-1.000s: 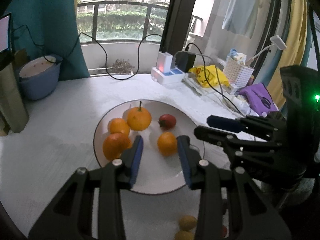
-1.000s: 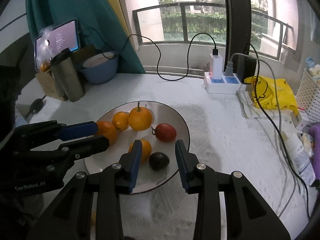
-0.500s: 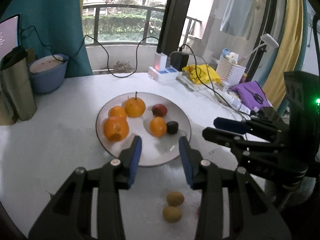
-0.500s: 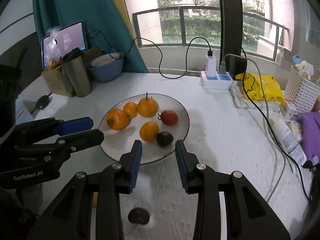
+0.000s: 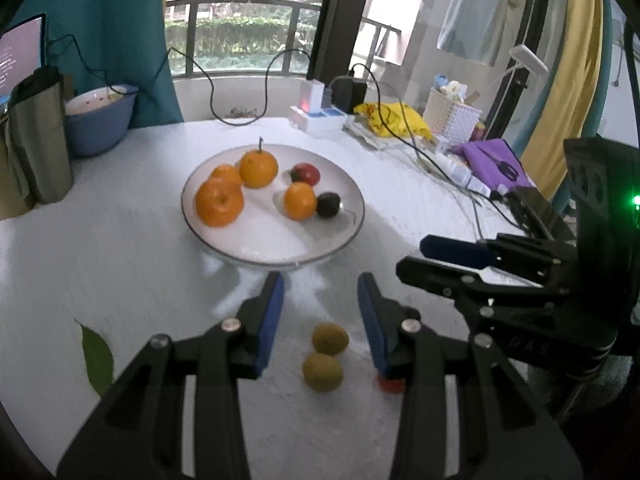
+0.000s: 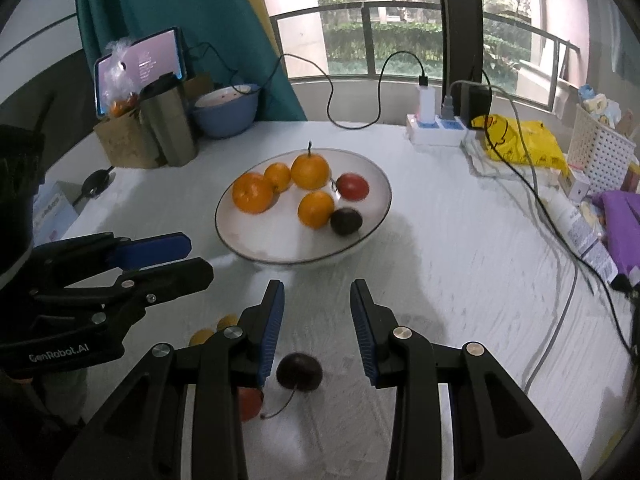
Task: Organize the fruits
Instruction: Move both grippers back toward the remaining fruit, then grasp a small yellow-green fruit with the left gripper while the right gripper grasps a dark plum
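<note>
- Nearest the right gripper (image 6: 317, 320), a dark cherry (image 6: 299, 371) with a thin stem lies on the white tablecloth (image 6: 460, 280), under the gap between the blue pads. The jaws stand apart with nothing in them. A red fruit (image 6: 250, 402) is half hidden under the left finger.
- Under the left gripper (image 5: 321, 306) lie two small yellow-green fruits (image 5: 323, 372), touching or nearly so. These jaws are also spread and empty.
- A green leaf (image 5: 97, 360) lies loose at the left edge of the left wrist view.
- The two grippers hang just beside each other; each shows in the other's view.
- Further off stands the white plate (image 6: 240, 248), holding four oranges (image 6: 253, 193), a red fruit (image 6: 352, 186) and a dark fruit (image 6: 346, 221).
- Beyond it are a power strip (image 6: 436, 130) with trailing cables, a blue bowl (image 6: 226, 110) and a steel tumbler (image 6: 170, 124).
- Risks, as I judge them:
  - the cherry is round and slick, so an off-centre pinch could squirt it away;
  - the paired fruits could be knocked apart when one is taken;
  - the grippers could collide;
  - a fruit dropped on the crowded side of the plate could set the others rolling.
</note>
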`<state>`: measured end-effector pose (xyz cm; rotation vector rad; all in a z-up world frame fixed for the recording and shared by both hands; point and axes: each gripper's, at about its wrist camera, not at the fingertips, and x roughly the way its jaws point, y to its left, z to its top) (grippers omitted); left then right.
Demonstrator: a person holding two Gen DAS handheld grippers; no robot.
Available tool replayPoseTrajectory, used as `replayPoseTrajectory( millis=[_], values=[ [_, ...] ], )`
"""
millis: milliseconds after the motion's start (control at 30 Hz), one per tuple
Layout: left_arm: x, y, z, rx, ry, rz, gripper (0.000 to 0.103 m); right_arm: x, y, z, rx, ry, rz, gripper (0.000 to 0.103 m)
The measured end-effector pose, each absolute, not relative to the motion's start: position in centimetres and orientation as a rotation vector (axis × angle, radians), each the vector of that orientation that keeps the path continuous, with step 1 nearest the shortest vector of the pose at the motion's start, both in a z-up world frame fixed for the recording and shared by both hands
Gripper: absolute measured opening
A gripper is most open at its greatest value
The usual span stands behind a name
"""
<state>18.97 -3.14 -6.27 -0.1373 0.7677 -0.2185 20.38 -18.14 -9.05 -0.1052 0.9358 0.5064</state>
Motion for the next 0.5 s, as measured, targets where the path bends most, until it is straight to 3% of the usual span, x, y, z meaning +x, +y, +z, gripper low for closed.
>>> replayPoseTrajectory(
  millis=[500],
  values=[
    [17.3, -4.1, -9.4, -0.135, 0.861, -0.208, 0.04, 18.1, -18.4, -11.5, -0.077, 0.998, 0.531, 0.036]
  ],
)
